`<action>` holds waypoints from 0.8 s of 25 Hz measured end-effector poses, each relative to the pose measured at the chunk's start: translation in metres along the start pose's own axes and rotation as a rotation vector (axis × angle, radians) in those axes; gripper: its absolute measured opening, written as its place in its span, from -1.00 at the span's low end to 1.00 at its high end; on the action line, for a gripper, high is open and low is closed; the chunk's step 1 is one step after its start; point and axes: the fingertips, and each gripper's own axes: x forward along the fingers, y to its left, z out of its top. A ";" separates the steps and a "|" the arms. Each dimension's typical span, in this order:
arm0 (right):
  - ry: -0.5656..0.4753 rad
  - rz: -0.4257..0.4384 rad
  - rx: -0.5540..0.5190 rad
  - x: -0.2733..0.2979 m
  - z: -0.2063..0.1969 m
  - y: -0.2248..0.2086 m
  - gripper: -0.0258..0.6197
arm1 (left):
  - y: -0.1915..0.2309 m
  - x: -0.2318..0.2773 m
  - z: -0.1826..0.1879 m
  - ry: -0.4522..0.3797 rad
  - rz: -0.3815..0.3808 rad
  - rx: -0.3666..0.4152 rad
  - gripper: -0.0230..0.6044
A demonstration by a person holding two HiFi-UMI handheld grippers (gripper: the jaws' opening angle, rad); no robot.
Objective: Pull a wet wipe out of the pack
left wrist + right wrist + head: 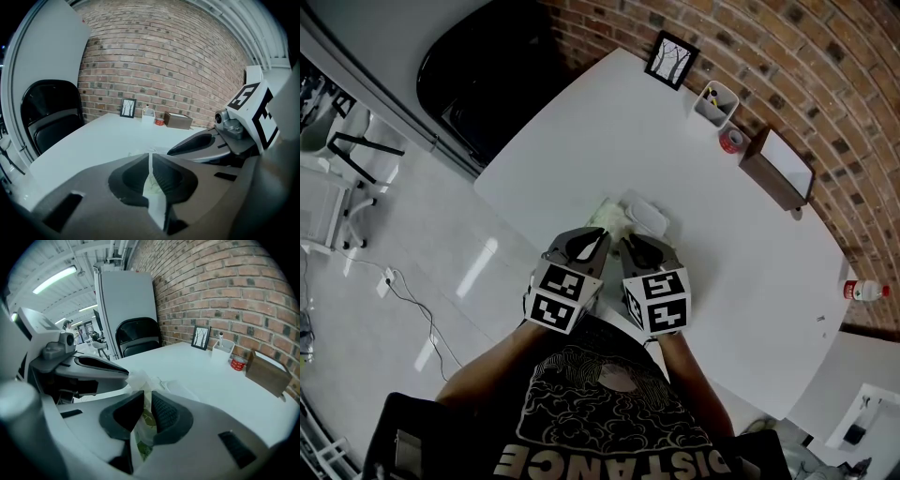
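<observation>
The wet wipe pack (623, 217) lies near the front edge of the white table (609, 131), pale green with a white lid. Both grippers meet over it, side by side. My left gripper (596, 240) is shut on a thin white wet wipe (151, 174) that stands up between its jaws. My right gripper (632, 247) is shut on the pack's green-and-white wrapper (144, 423). A crumpled tuft of wipe (137, 378) shows just beyond the right jaws, beside the left gripper's finger (96, 365). The pack's opening is hidden behind the jaws.
Along the brick wall stand a small picture frame (671, 60), a white pen holder (715, 101), a red roll (731, 141) and a brown box (778, 169). A bottle (865, 292) lies at the far right. A black chair (478, 66) sits at the table's left.
</observation>
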 end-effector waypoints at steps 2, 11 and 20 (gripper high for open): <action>-0.001 0.005 0.018 0.001 0.000 -0.001 -0.75 | 0.000 0.001 0.000 0.002 -0.001 0.000 -0.82; 0.001 0.017 0.065 0.000 -0.004 -0.007 -0.86 | -0.002 0.001 -0.001 0.004 0.001 -0.006 -0.82; -0.026 0.013 0.095 -0.006 -0.001 -0.007 -0.87 | -0.005 -0.002 0.001 -0.012 0.009 -0.011 -0.82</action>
